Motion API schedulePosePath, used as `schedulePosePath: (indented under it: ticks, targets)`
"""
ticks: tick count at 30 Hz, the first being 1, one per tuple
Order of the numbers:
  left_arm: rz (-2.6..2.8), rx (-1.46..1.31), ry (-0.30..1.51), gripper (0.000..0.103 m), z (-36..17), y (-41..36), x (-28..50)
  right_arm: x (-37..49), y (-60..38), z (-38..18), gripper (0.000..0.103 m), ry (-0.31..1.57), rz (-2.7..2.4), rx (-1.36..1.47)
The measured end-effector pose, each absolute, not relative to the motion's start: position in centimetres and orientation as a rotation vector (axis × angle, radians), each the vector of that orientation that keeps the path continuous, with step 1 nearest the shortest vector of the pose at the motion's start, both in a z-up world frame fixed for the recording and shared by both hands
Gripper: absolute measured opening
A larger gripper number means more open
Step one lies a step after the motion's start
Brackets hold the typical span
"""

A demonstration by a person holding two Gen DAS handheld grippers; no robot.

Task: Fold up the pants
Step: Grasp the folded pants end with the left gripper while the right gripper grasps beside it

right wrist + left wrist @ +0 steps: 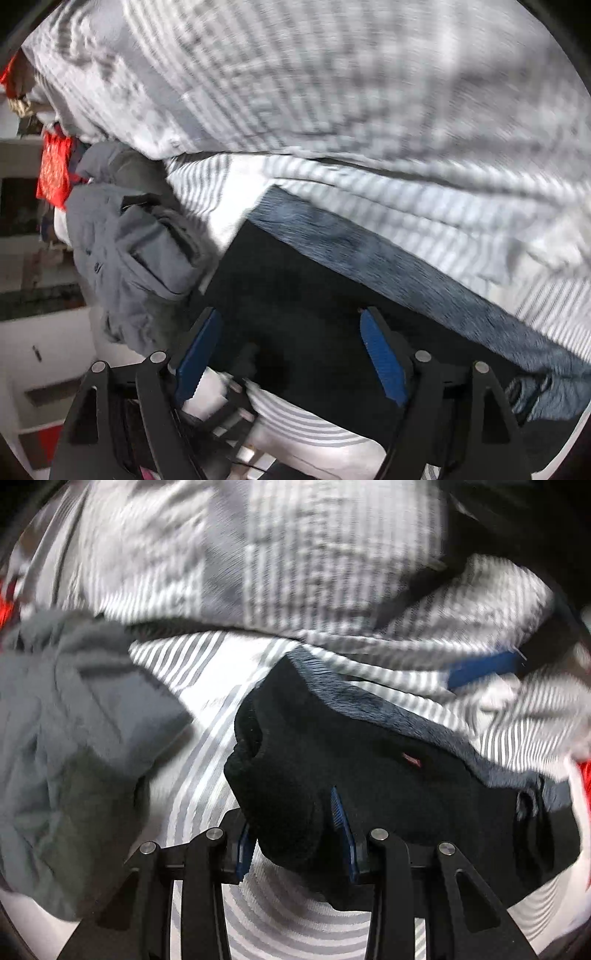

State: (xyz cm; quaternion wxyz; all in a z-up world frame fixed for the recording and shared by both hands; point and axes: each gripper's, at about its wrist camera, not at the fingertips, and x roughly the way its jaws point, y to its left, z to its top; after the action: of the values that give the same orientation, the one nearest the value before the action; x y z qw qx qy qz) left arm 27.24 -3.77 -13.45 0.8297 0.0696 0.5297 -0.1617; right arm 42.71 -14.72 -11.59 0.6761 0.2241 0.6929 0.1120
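Striped bedsheet [207,686]: left tool [295,834] clamps fleecy black pants [369,775]; right tool [291,354] spread.

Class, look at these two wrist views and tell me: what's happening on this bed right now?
A person with a handheld gripper in each hand is working on dark pants lying on a striped bedsheet. The left gripper has a bunched edge of the pants between its fingers. The right gripper is open over the dark fabric, gripping nothing. A rumpled grey garment lies to the side. No neat fold shows yet.
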Motion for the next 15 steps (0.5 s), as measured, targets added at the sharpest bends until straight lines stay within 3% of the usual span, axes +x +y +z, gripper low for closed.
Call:
schedulePosePath:
  ticks: [15]
  targets:
    - [-0.402, 0.193, 1.069, 0.039, -12.6, -3.9, 26.4, 47.3, -3.4, -18.1, 0.086, 1.855, 0.341, 0.159]
